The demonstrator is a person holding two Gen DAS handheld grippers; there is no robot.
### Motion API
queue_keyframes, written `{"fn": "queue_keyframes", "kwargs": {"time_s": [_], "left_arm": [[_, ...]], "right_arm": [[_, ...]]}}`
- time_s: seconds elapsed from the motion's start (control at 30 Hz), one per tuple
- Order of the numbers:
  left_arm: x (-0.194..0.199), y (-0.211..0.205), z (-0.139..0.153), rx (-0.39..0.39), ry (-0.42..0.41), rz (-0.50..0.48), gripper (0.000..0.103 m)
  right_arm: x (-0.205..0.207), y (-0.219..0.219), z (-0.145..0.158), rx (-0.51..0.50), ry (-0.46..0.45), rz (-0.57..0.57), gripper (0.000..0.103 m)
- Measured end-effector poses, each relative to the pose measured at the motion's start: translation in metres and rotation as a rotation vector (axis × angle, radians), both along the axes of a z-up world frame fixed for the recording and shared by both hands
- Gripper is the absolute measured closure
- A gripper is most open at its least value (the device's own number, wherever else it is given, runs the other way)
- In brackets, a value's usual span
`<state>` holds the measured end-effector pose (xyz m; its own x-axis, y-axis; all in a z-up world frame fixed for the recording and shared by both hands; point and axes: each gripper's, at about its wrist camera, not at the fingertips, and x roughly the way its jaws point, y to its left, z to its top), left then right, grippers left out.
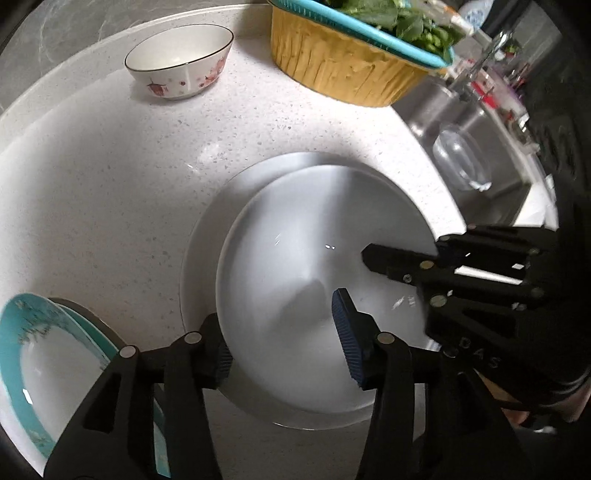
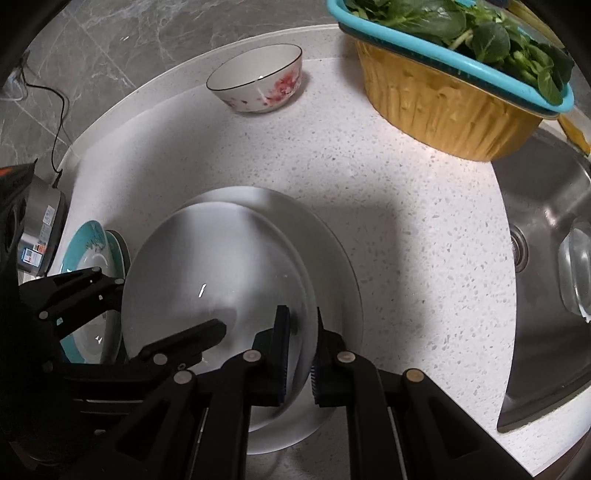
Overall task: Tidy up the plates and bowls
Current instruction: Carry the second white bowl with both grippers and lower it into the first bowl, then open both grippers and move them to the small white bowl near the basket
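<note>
**Two grippers on one white plate**

Two black two-finger grippers meet over a stack of round white ceramic plates on the speckled white stone countertop (image 1: 110, 166). The upper white plate (image 1: 314, 266) sits tilted and off-centre over the larger lower white plate (image 1: 199, 258).

The left gripper (image 1: 284, 339) has its ribbed blue pads (image 1: 347, 332) spread wide, one outside the upper plate's near rim and one above its inner face; whether either pad touches the plate cannot be told. The right gripper (image 2: 297, 354) is clenched on that plate's rim, one pad on each face of its edge.

Raised letters "DAS" can be read on the right gripper's body in the left wrist view.

A teal-rimmed white plate (image 1: 33, 350) with a gold pattern lies just left of the stack, on another dish. A white porcelain bowl with red flowers and a dark rim (image 1: 181, 62) stands well apart at the back. Near it sits a pleated yellow basin (image 1: 343, 70) carrying a turquoise plastic colander of leafy greens (image 2: 461, 26). A clear glass container (image 1: 461, 155) lies in the stainless steel sink (image 2: 546, 206). A steel appliance with small, unreadable stickers (image 2: 40, 229) stands at far left.
</note>
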<state>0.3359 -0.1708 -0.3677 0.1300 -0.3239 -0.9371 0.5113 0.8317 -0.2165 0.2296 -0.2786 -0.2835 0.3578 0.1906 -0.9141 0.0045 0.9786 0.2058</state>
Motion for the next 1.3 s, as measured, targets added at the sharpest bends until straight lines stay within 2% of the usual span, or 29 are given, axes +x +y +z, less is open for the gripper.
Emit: {"fn": "queue_keyframes", "kwargs": {"time_s": [0.2, 0.3, 0.33, 0.53, 0.6, 0.67, 0.73, 0.77, 0.87, 1.0, 1.13, 1.3], "left_arm": [[-0.003, 0.008, 0.008, -0.052, 0.015, -0.001, 0.045], [-0.002, 0.014, 0.018, -0.088, -0.011, 0.011, 0.036], [0.0, 0.018, 0.021, -0.104, -0.016, 0.028, 0.028], [0.004, 0.037, 0.043, -0.164, -0.005, 0.08, 0.027], [0.007, 0.044, 0.057, -0.197, 0.002, 0.092, 0.027], [0.015, 0.053, 0.077, -0.222, 0.015, 0.094, 0.022], [0.026, 0.061, 0.099, -0.237, 0.022, 0.073, 0.021], [0.035, 0.065, 0.114, -0.221, 0.0, 0.051, 0.021], [0.07, 0.076, 0.145, -0.147, -0.081, 0.028, 0.021], [0.135, 0.091, 0.16, -0.029, -0.165, 0.067, 0.021], [0.197, 0.086, 0.142, -0.013, -0.143, 0.014, 0.021], [0.245, 0.077, 0.092, 0.031, -0.076, -0.028, 0.021]], "right_arm": [[-0.007, 0.001, -0.001, 0.016, -0.006, -0.011, 0.094], [-0.007, 0.0, -0.001, 0.021, -0.011, -0.018, 0.096], [-0.006, -0.001, -0.002, 0.024, -0.011, -0.021, 0.096], [-0.009, 0.002, -0.004, 0.01, -0.016, -0.024, 0.094], [-0.012, 0.002, -0.002, 0.023, -0.024, -0.022, 0.089], [-0.016, 0.001, 0.004, 0.044, -0.047, -0.021, 0.079], [-0.019, -0.002, 0.015, 0.058, -0.073, -0.024, 0.055], [-0.02, -0.004, 0.021, 0.059, -0.088, -0.028, 0.052], [-0.017, -0.015, 0.048, 0.082, -0.137, -0.038, 0.05], [0.012, -0.027, 0.092, 0.103, -0.227, -0.055, 0.05], [0.059, -0.023, 0.112, 0.142, -0.261, -0.089, 0.05], [0.121, -0.009, 0.096, 0.129, -0.2, -0.152, 0.05]]}}
